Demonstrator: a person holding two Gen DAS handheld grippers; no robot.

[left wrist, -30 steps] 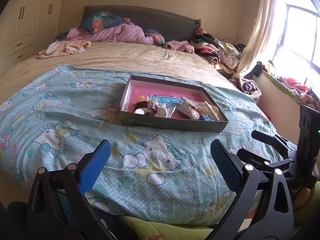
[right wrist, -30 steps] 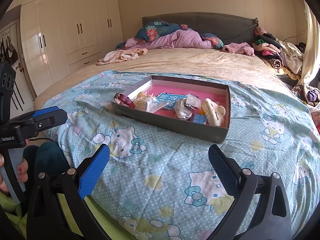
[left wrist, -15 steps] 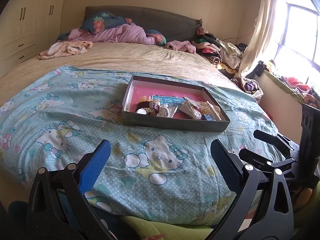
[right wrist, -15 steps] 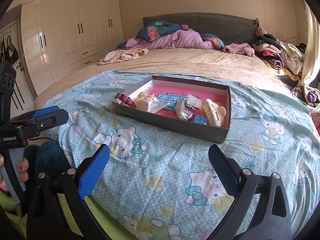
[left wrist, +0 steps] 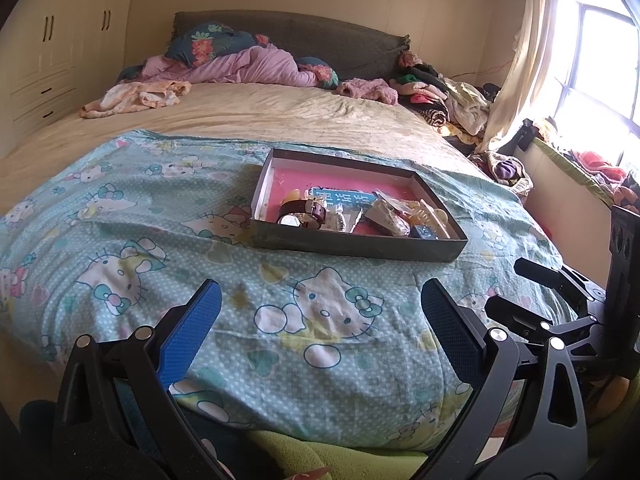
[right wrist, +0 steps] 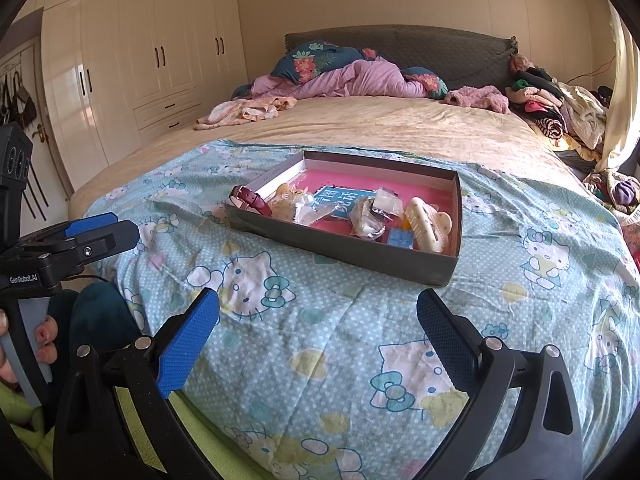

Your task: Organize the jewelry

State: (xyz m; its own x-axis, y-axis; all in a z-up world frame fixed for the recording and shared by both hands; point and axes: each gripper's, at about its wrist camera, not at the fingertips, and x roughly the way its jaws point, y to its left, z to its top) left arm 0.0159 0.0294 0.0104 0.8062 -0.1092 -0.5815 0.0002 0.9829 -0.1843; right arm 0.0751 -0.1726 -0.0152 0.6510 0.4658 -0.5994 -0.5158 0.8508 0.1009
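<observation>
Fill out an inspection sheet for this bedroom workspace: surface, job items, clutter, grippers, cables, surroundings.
Surface: bed with a Hello Kitty quilt over a beige cover.
Job's things: shallow grey box with a pink floor, resting on the quilt; inside are a watch with a maroon strap, a blue card, small clear bags, a cream hair claw and a small blue block.
Clutter: clothes heaped at the headboard and along the window side.
Grippers: left gripper open, empty; right gripper open, empty; both short of the box.
Cables: nothing seen.
Surroundings: cream wardrobe, curtain, bright window.
</observation>
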